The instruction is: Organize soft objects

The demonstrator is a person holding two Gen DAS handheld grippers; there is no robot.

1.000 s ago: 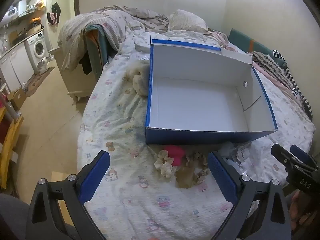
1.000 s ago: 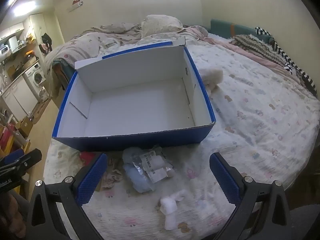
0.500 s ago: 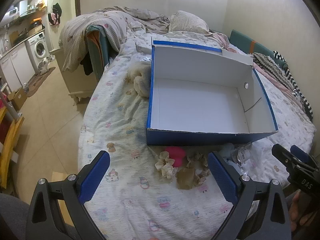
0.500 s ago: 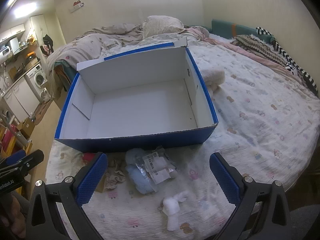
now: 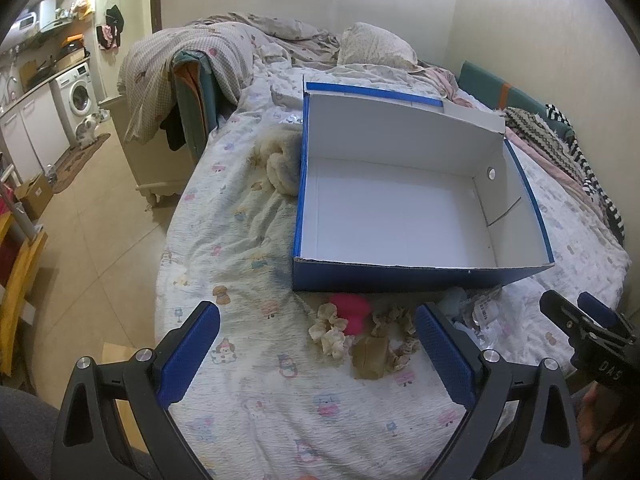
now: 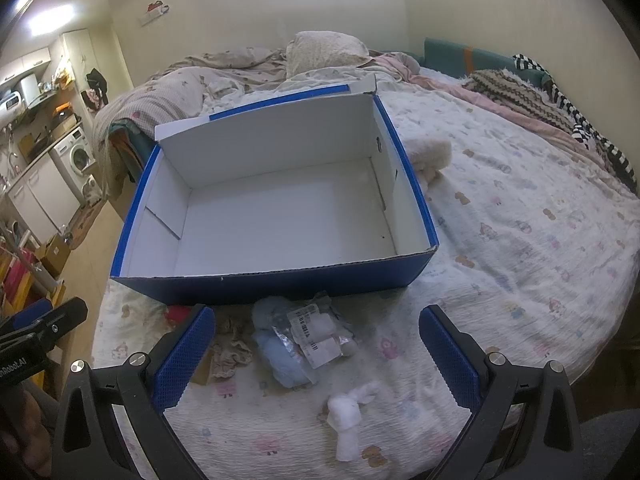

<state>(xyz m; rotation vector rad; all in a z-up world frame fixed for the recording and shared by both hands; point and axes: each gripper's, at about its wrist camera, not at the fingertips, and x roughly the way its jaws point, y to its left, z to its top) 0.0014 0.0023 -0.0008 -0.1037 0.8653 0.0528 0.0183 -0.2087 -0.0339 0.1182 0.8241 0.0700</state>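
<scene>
An empty blue box with a white inside [image 5: 400,216] [image 6: 280,216] lies open on the bed. In front of it lie a pink soft item [image 5: 352,314], cream scrunchies [image 5: 330,330] and a brown one [image 5: 370,358]. A pale blue plush in a plastic bag [image 6: 296,340] and a small white bunny [image 6: 350,416] lie near the bed's front edge. A cream plush [image 5: 280,160] [image 6: 430,156] lies beside the box. My left gripper [image 5: 318,354] is open and empty above the scrunchies. My right gripper [image 6: 316,360] is open and empty above the bagged plush.
The bed sheet [image 6: 520,240] has a cartoon print. Crumpled bedding and a pillow [image 5: 372,46] lie behind the box. Striped and knitted blankets [image 6: 540,96] lie at the far right. The floor, cabinets and a washing machine [image 5: 78,92] are to the left.
Both grippers have drawn back slightly from the bed, so the box and soft items sit a little farther off. Nothing on the bed has moved.
</scene>
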